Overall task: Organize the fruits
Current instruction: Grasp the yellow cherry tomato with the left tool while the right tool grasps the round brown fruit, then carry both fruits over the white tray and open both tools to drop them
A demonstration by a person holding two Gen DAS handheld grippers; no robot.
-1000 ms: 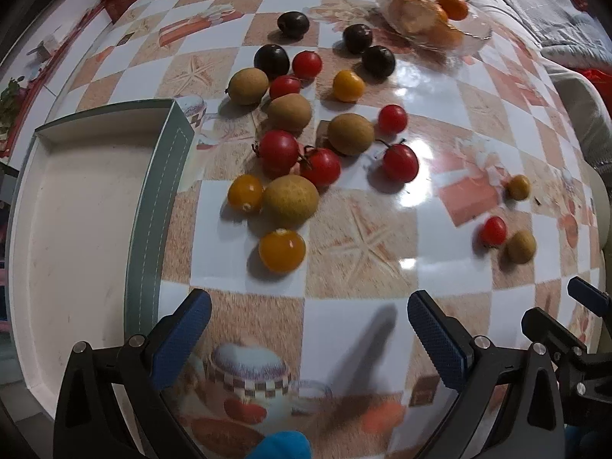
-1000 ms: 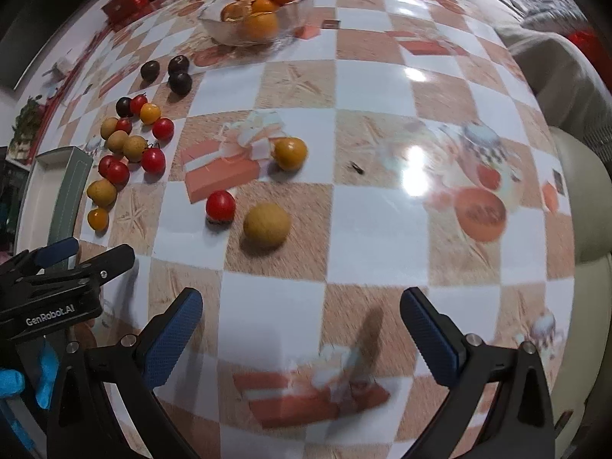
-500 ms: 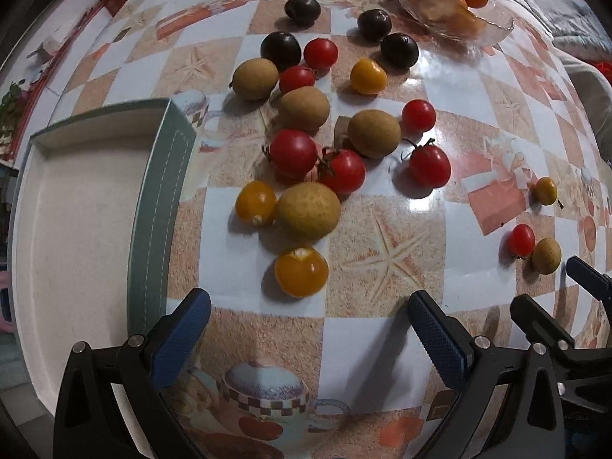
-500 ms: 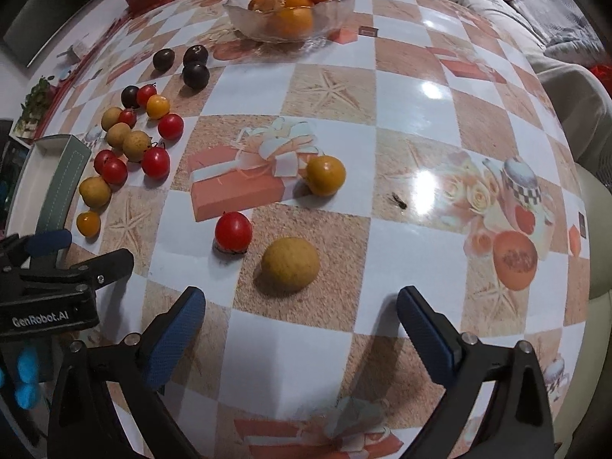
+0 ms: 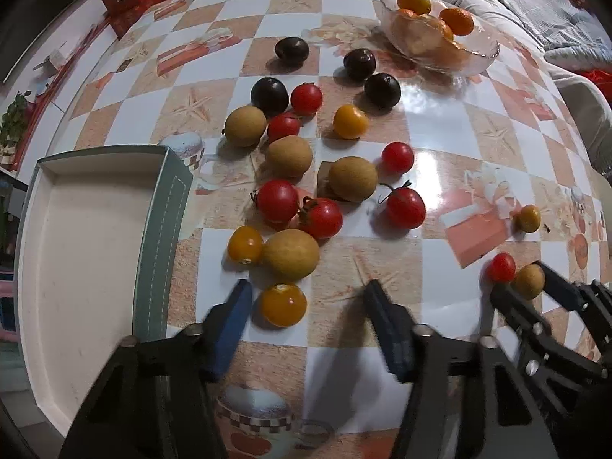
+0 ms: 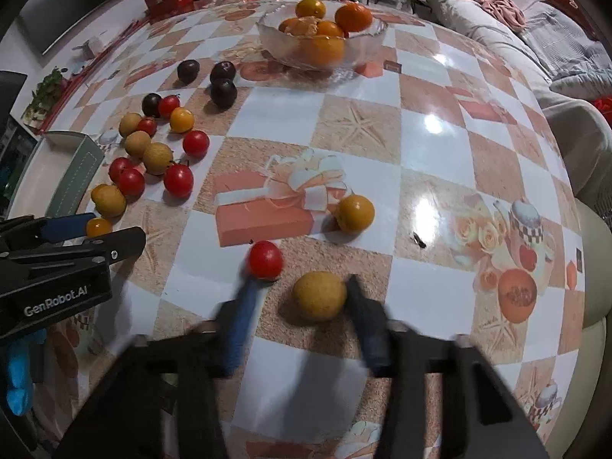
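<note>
The left gripper, blue-padded fingers spread, straddles a small orange cherry tomato on the checkered tablecloth, beside the white tray with a green rim. The right gripper, also spread, brackets a round tan-yellow fruit; its left finger touches a red cherry tomato.

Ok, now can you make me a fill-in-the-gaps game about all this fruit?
The glass bowl holds fruit coloured ___.
The dark purple fruits on the table number ___.
The right gripper has its fingers either side of a tan fruit, and just left of that lies a small ___ fruit.

Missing words: orange; four; red.
</note>
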